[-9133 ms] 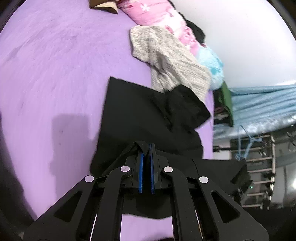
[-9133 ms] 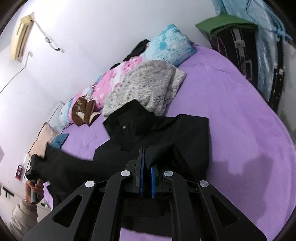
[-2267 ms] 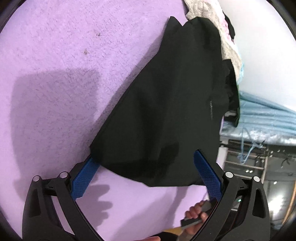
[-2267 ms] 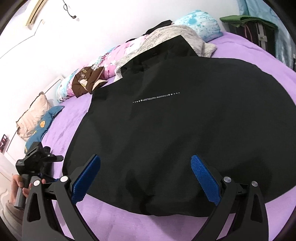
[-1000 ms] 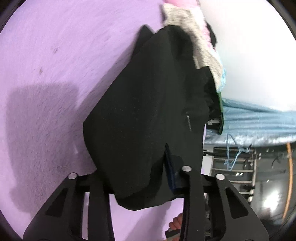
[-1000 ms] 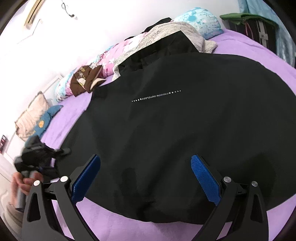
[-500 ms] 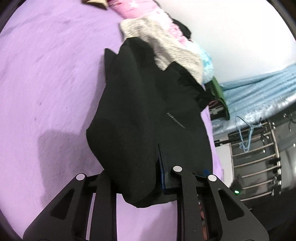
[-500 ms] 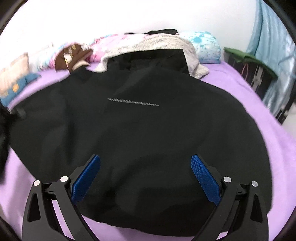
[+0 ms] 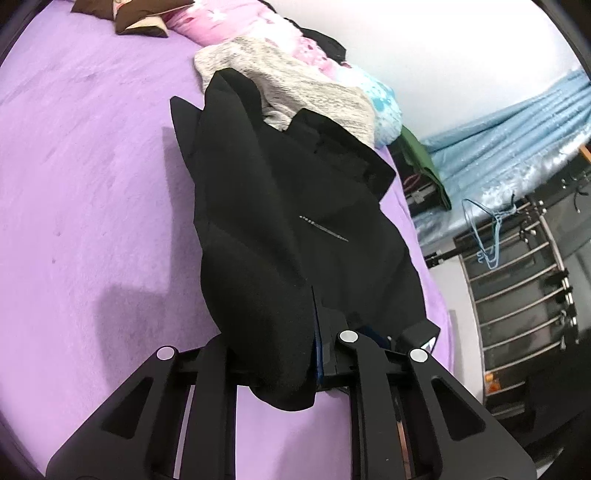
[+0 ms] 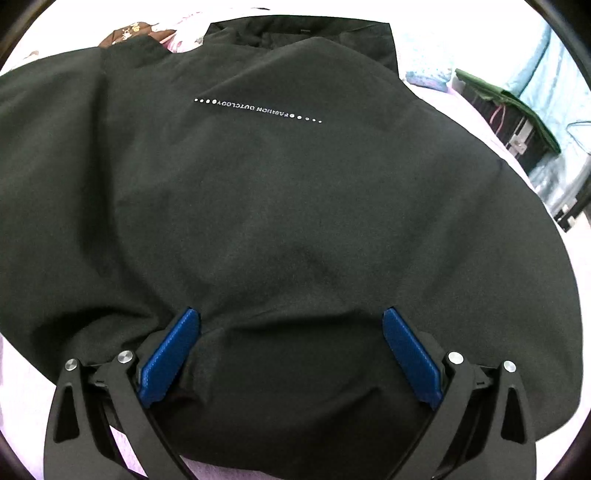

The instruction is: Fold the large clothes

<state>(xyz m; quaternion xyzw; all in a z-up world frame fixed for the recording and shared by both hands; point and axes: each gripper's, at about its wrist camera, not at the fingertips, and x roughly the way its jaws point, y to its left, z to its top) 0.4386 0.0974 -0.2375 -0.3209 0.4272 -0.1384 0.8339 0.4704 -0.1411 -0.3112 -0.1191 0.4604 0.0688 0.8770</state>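
- A black jacket (image 9: 288,221) lies spread, back up, on a purple bed (image 9: 92,177), its hem at the near edge and its collar toward the pillows; a line of small silver lettering (image 10: 258,109) crosses the upper back.
- The left claw (image 9: 316,343) has just been closing and is now pinched narrow on a hem corner, which bunches up and drapes over its fingers.
- The right claw (image 10: 291,354) stands wide, its blue pads (image 10: 168,354) pressed into the cloth near the hem with a ridge of fabric between them; it grips nothing yet.
- Progress, by the look of it: the jacket is laid out, but no body fold shows. The hem has still to be carried toward the collar and the bundle flattened.
- In the way: the collar rests against a grey knit garment (image 9: 303,85) heaped at the head of the bed, beside pink (image 9: 236,22) and blue (image 9: 380,99) pillows, so a fold upward may land on that pile.
- Off the bed's far side stand a dark case under green cloth (image 9: 421,162), a blue cover (image 9: 517,122) and a metal rack with a hanger (image 9: 487,236), all clear of the work.
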